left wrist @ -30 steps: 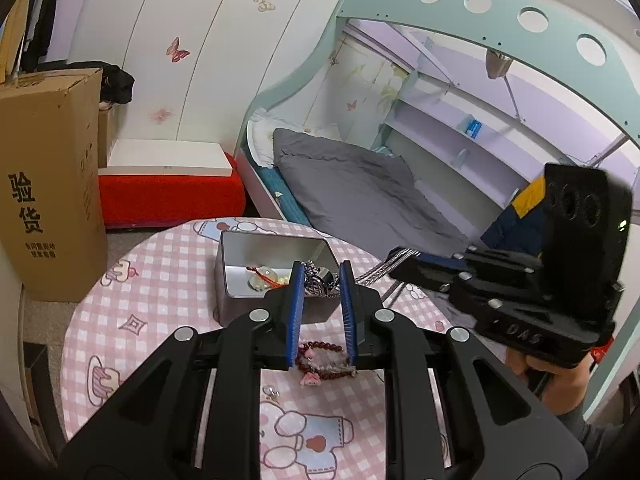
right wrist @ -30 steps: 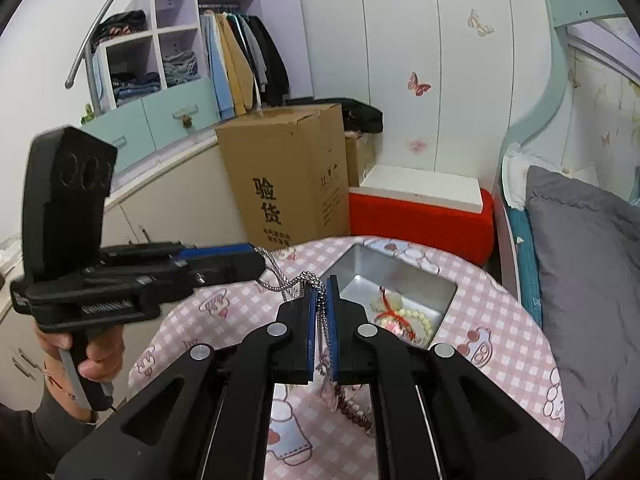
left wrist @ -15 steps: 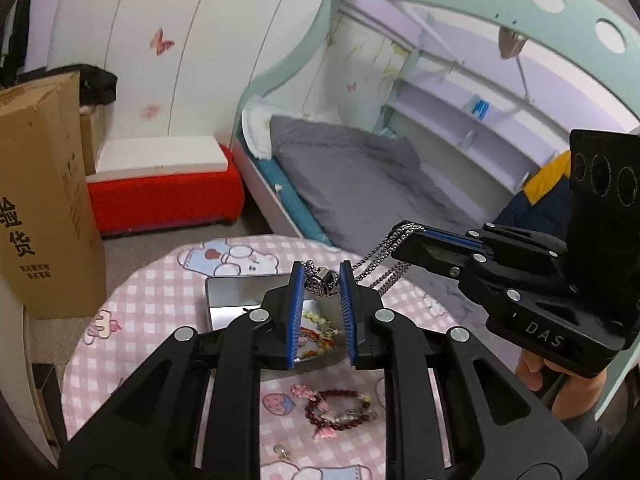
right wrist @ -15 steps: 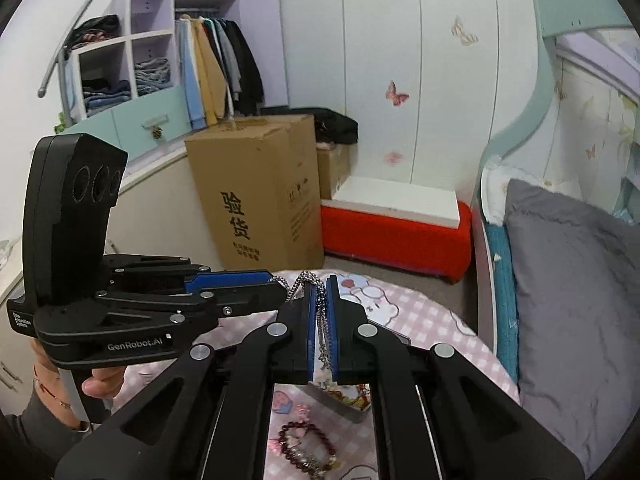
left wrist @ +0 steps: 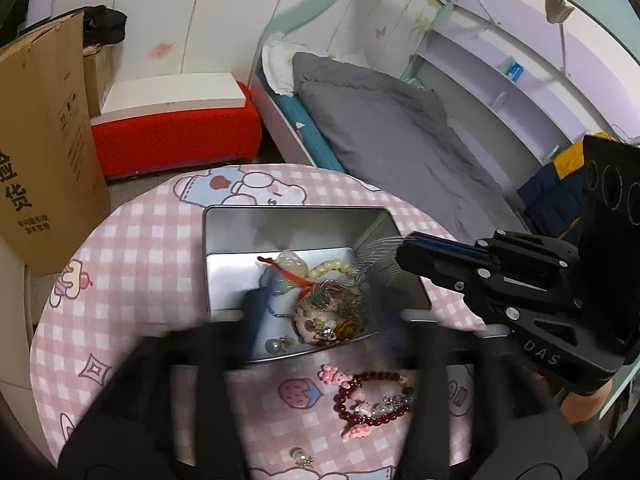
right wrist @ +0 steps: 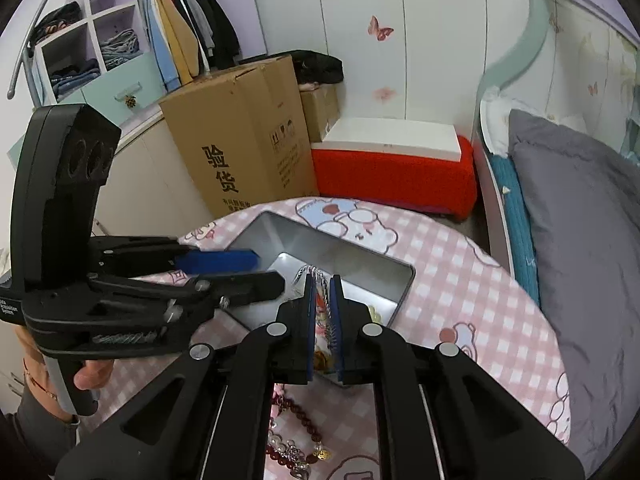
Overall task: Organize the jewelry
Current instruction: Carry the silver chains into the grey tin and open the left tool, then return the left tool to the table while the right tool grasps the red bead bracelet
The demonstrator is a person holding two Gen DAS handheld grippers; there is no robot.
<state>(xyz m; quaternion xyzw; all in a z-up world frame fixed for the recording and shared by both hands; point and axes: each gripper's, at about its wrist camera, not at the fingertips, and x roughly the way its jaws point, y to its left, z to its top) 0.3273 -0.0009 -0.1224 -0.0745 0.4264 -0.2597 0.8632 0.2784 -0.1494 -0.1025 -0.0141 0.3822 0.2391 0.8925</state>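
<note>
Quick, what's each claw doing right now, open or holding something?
Left gripper: open, holding nothing.
Right gripper: closed on the silver chain.

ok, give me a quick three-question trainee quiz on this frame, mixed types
1. True or false: the bead bracelet lies on the tablecloth, outside the tin.
2. The left gripper is: A) open, holding nothing; B) shut on a bracelet; C) out of view.
3. Fill in: between the fingers of the right gripper hangs a ____.

Key: 1 true; 2 A; 3 silver chain.
</note>
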